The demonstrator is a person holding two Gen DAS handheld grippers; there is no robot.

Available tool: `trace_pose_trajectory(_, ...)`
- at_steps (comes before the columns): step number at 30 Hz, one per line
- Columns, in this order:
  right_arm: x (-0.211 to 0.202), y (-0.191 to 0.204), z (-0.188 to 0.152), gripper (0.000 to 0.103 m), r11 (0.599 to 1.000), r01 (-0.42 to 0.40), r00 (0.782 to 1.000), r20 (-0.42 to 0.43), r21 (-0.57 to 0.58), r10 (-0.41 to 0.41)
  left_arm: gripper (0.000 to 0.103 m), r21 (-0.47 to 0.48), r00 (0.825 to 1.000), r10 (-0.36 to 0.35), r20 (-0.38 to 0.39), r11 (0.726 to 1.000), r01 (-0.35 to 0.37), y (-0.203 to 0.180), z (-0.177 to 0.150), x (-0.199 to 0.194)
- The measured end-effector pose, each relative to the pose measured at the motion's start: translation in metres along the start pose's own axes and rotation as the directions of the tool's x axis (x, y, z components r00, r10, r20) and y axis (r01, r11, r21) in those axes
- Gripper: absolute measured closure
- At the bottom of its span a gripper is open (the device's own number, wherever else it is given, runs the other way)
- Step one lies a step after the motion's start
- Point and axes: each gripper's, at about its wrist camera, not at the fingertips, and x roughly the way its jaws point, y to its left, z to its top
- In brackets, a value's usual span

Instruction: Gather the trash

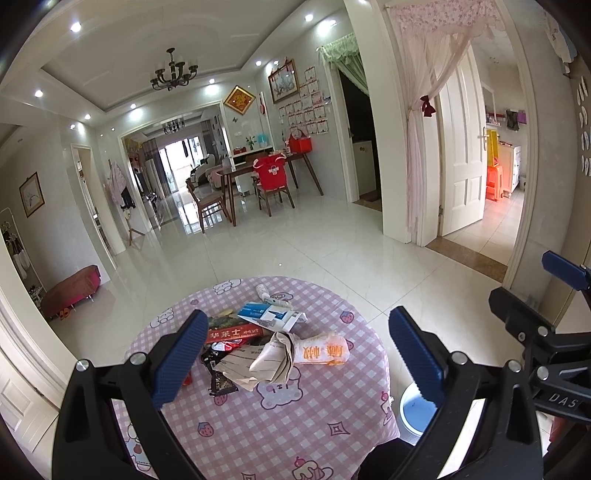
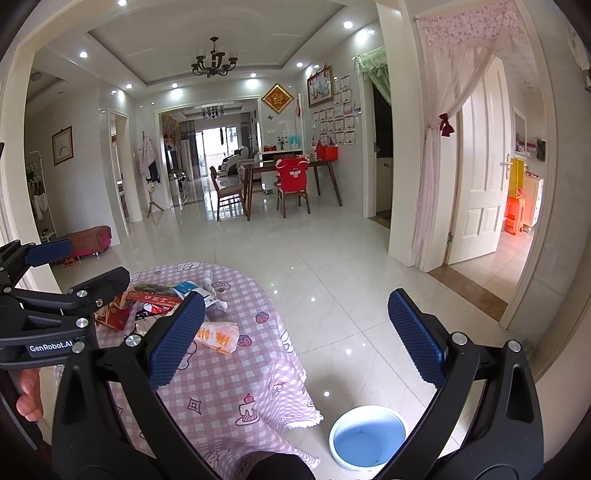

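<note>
**Trash Heaped, Bin Waiting**

Left tool [image 1: 295,354] spread wide, empty, hovering over table [image 1: 295,424]. Right tool [image 2: 295,332] likewise apart, above blue bin [image 2: 367,437] on floor. Best to pinch crumpled paper [image 1: 273,356] first; boxes [image 1: 236,330] farther back.

Ahead of the claw we see a glossy white tile floor [image 1: 295,236] running to a wooden dining table [image 1: 258,170] with wooden chairs [image 1: 207,201]. Above them hangs a black chandelier [image 1: 173,72] among recessed ceiling spotlights [image 1: 75,26]. Far ahead, daylight comes through a balcony window [image 1: 177,155]. To the claw's right stands an open white door [image 1: 461,147] behind a pink lace curtain [image 1: 424,92]. Far left, a framed picture [image 1: 32,194] hangs on the wall.
</note>
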Motion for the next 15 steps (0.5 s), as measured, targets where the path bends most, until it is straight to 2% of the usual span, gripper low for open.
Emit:
trace_pose_trajectory(6, 0.019, 0.005, -0.007, 0.006, 1.0, -0.004, 1.0, -0.028, -0.007, 0.004, 0.007, -0.01, 0.999, -0.007, -0.032, 1.0, 0.007, 0.003, -0.006, 0.018)
trace_pose_trajectory(9, 0.035, 0.008, -0.011, 0.006, 0.999, -0.03, 0.998, -0.056, 0.013, 0.031, 0.007, -0.027, 0.998, -0.014, -0.061, 1.0, 0.013, 0.01, -0.014, 0.033)
trace_pose_trajectory(15, 0.075, 0.032, -0.023, 0.006, 0.994, -0.111, 0.986, -0.126, 0.006, 0.11, 0.007, -0.102, 0.988, -0.006, -0.157, 0.995, -0.01, 0.05, -0.044, 0.076)
